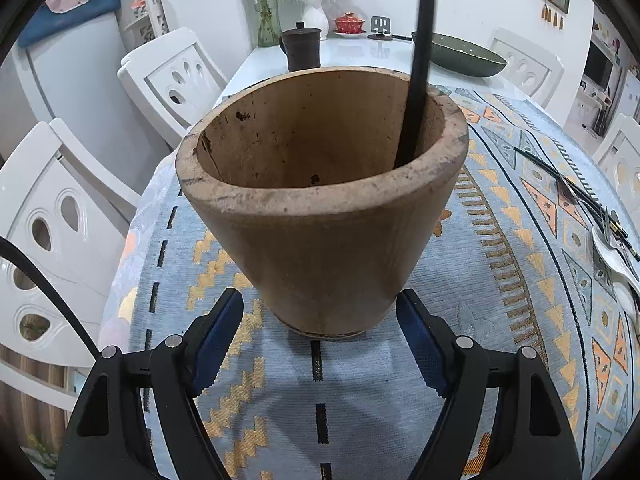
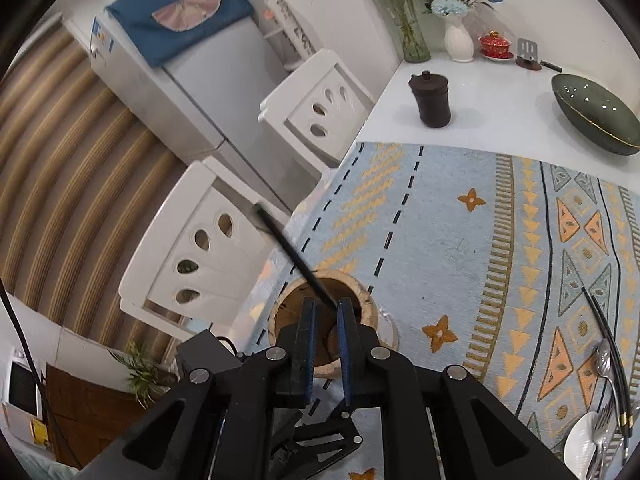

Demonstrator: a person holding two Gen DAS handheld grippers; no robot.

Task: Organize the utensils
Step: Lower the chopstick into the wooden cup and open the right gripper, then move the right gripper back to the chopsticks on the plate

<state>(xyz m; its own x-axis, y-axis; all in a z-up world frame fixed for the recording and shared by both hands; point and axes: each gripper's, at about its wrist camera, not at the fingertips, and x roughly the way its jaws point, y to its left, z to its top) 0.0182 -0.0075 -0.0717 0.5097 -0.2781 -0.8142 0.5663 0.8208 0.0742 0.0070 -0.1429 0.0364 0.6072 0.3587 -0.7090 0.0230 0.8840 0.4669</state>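
A wooden holder (image 1: 320, 216) stands on the patterned cloth (image 1: 360, 380). My left gripper (image 1: 320, 300) is shut on its base, one blue pad on each side. A black chopstick (image 1: 416, 80) stands in the holder and leans on its right rim. From above, the right wrist view shows the holder (image 2: 280, 316) directly under my right gripper (image 2: 326, 306). Its jaws stand narrowly open, and the chopstick (image 2: 292, 252) slants between them without being pressed. More chopsticks (image 2: 608, 344), spoons (image 2: 604, 364) and a fork lie at the cloth's right edge.
On the bare white tabletop beyond the cloth are a dark lidded mug (image 2: 432, 100), a green oval bowl (image 2: 592, 116), flower vases (image 2: 458, 40) and a red lidded cup (image 2: 495, 45). White chairs (image 2: 200, 248) line the table's left side, a fridge behind them.
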